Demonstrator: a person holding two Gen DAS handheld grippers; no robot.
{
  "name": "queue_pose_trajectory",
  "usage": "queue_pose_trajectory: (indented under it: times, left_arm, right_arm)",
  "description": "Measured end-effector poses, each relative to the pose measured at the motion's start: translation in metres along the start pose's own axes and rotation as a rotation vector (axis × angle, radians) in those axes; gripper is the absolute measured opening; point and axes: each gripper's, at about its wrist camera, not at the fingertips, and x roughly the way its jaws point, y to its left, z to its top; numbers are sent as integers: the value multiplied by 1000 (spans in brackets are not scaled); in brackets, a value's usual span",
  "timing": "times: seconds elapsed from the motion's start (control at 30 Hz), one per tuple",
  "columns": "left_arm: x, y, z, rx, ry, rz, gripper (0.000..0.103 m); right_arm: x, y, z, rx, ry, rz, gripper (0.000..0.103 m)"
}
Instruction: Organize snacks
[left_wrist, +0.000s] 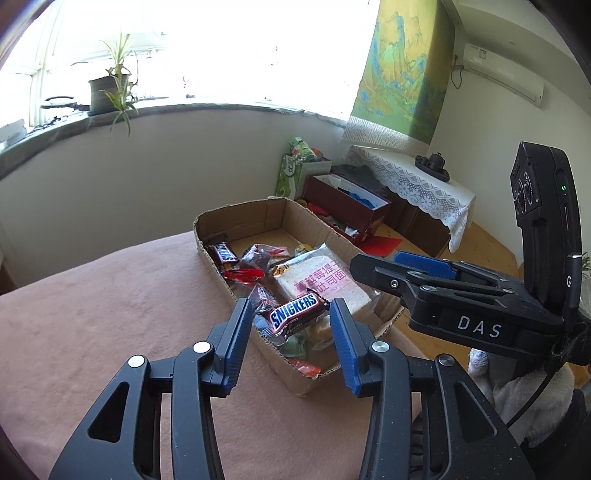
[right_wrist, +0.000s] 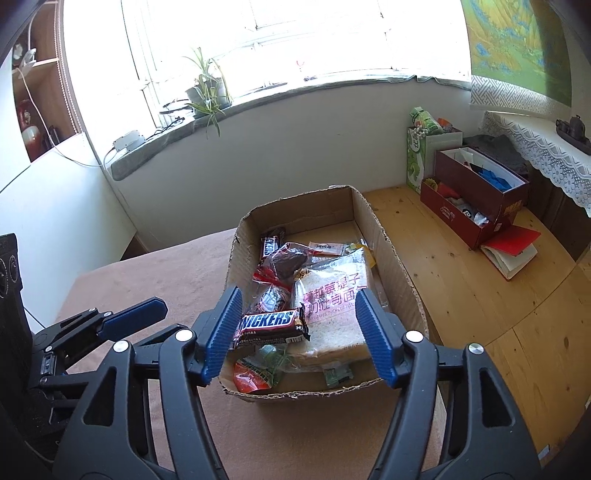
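Note:
An open cardboard box (left_wrist: 258, 212) (right_wrist: 388, 236) sits on the pink-brown cloth and holds several snacks. A Snickers bar (left_wrist: 295, 314) (right_wrist: 267, 325) lies on top of the pile at the near end. Beside it lies a bagged sliced toast loaf (left_wrist: 325, 280) (right_wrist: 332, 295). A second Snickers bar (left_wrist: 225, 253) (right_wrist: 269, 243) lies at the far left of the box. My left gripper (left_wrist: 290, 314) is open and empty, hovering over the near Snickers. My right gripper (right_wrist: 297, 295) is open and empty above the box; it also shows in the left wrist view (left_wrist: 406, 266).
The pink-brown cloth (left_wrist: 110, 314) covers the table to the left of the box. On the wooden floor (right_wrist: 461, 277) stand dark red boxes (right_wrist: 480, 192), a green bag (right_wrist: 417, 162) and a lace-covered stand (left_wrist: 417, 184). A potted plant (left_wrist: 110, 88) sits on the windowsill.

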Motion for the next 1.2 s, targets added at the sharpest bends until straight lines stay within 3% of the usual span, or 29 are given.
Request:
queue_pose_trajectory:
  times: [0.07,0.13,0.27,0.4,0.47,0.67,1.2]
  left_arm:
    - [-7,1,-3,-3,-8,11,55]
    - [-13,2,-5,-9,-14,22,60]
    - [-25,2,-8,-7,-30,42,69]
    - [-35,2,-10,-5,-51,73,72]
    - [-38,3,-12,-3,-58,87,79]
    - [-41,6,-17,-8,-56,121,79]
    - [-47,6,-20,1,-72,122,79]
  right_arm:
    - [-7,3,-5,-5,-17,-18,75]
    - [-14,6,-9,-14,-33,-38,81]
    - [-27,12,-17,-24,-54,-62,91]
    - [-37,19,-24,-51,-75,-114,93]
    - [-41,21,-27,-57,-89,-132,98]
    - [-51,27,-34,-81,-121,-178,100]
    - [-48,32,-42,-94,-97,-184,100]
